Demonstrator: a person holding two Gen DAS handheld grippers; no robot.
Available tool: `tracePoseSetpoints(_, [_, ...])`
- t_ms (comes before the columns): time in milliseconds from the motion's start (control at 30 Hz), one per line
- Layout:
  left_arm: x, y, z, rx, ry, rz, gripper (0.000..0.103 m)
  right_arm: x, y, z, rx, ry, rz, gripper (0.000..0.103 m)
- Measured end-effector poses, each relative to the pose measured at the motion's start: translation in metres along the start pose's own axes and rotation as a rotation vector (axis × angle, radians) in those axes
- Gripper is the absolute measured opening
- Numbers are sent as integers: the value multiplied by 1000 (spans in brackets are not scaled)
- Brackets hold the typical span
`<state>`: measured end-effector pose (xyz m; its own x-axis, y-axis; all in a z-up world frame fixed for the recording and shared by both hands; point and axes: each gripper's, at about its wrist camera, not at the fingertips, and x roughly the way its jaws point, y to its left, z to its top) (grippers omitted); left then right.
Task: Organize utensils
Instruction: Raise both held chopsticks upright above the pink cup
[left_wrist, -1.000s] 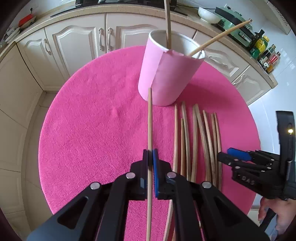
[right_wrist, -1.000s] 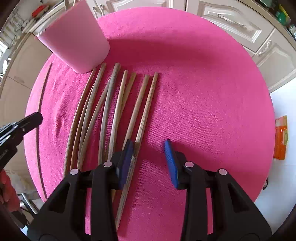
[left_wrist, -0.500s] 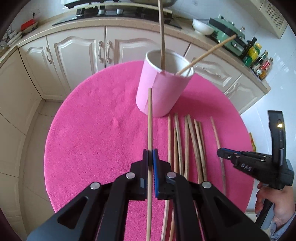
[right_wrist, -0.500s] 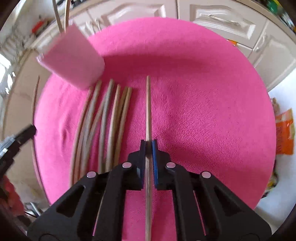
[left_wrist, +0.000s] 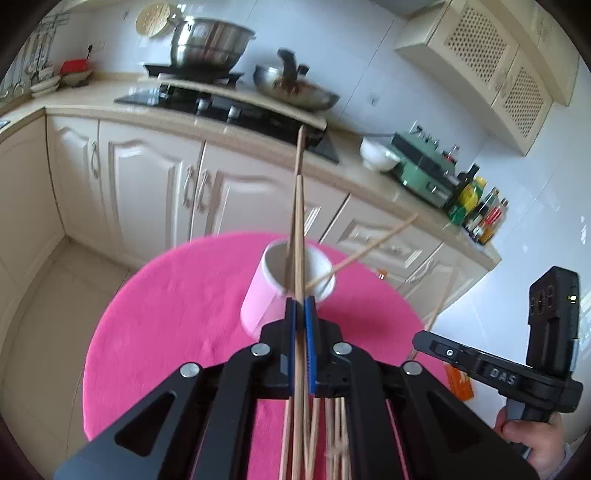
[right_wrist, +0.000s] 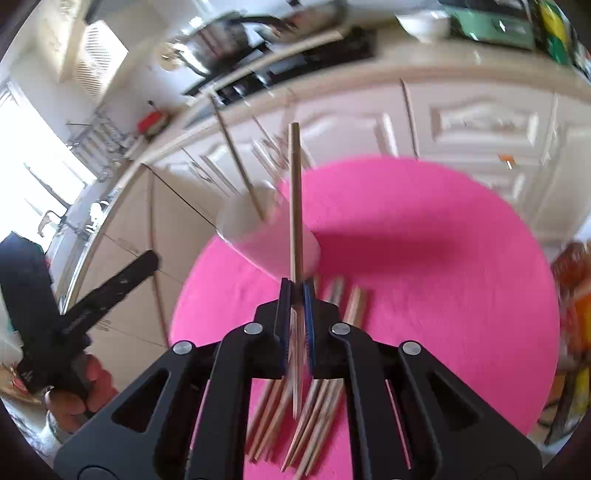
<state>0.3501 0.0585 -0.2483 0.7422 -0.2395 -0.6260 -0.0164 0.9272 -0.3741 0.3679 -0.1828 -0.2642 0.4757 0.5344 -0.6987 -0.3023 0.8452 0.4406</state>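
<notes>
A pink cup (left_wrist: 266, 295) stands on the round pink table (left_wrist: 166, 314), with chopsticks standing in it (left_wrist: 362, 253). My left gripper (left_wrist: 301, 321) is shut on a wooden chopstick (left_wrist: 298, 236), held raised and pointing over the cup. My right gripper (right_wrist: 295, 295) is shut on another chopstick (right_wrist: 294, 192), lifted above the table just right of the cup (right_wrist: 266, 243). Several loose chopsticks (right_wrist: 325, 406) lie on the cloth below the right gripper. The right gripper also shows in the left wrist view (left_wrist: 480, 365).
Cream kitchen cabinets (left_wrist: 155, 177) and a counter with a stove, pots (left_wrist: 210, 44) and bottles (left_wrist: 480, 210) stand behind the table. An orange item (left_wrist: 458, 380) lies on the floor at the table's right edge.
Both grippers have lifted and tilted up with their chopsticks, from looking down at the table to looking across it. The right gripper shut on its chopstick a second ago.
</notes>
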Motion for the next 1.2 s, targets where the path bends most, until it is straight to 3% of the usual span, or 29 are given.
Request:
tracePoseSetpoints(433, [21,-13,73,3,-210,-19,5,-21,34,81,-95,-159,110,6])
tracePoseSetpoints(867, [58,-10,105,-18,-382,54,5,-9,35,113,-155,-175,104,6])
tracePoseSetpoints(1200, [98,2,84,-17,-347,105,5,-3,37,123,-177,-171,111,6])
